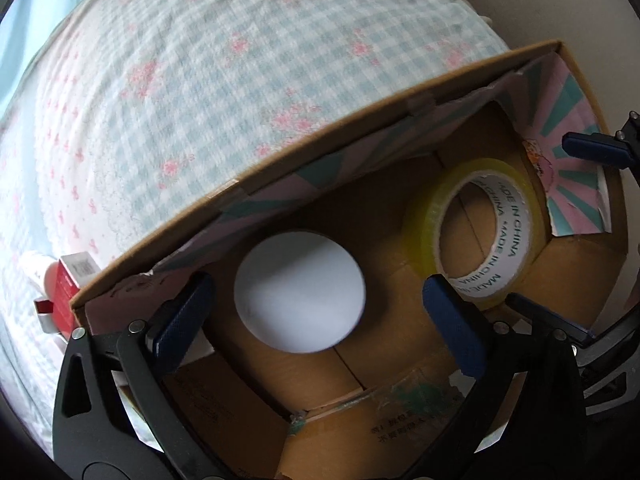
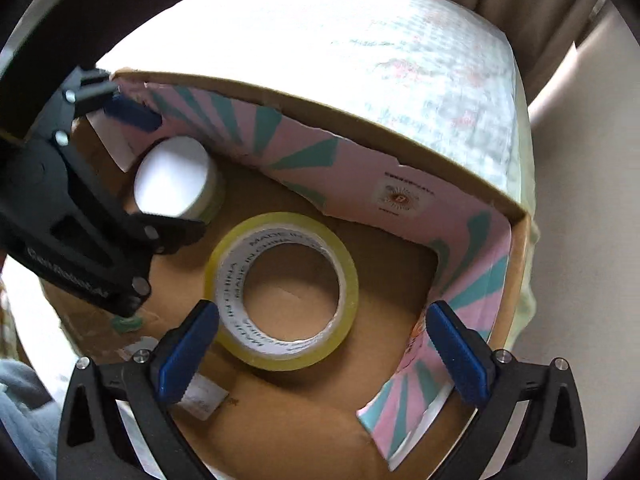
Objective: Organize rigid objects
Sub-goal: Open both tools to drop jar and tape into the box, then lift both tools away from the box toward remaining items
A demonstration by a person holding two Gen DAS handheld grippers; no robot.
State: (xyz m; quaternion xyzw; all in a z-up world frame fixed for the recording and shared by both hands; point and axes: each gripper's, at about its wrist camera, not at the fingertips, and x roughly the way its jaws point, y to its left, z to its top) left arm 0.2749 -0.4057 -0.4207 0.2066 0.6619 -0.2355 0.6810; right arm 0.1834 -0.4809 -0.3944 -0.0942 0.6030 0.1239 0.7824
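I see a bed spread with a blue-and-white checked quilt with pink flowers. An open cardboard box sits directly on it. Just beside the box's left corner lie a red packet and a white tube.

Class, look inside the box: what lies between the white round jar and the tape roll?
Only bare cardboard floor: the white round jar and tape roll lie apart in the left wrist view.

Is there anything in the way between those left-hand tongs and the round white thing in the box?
Nothing visible is. The left tongs stand wide open directly over the white round container on the floor of the cardboard box, with clear space between. The tape roll lies apart, off to one side.
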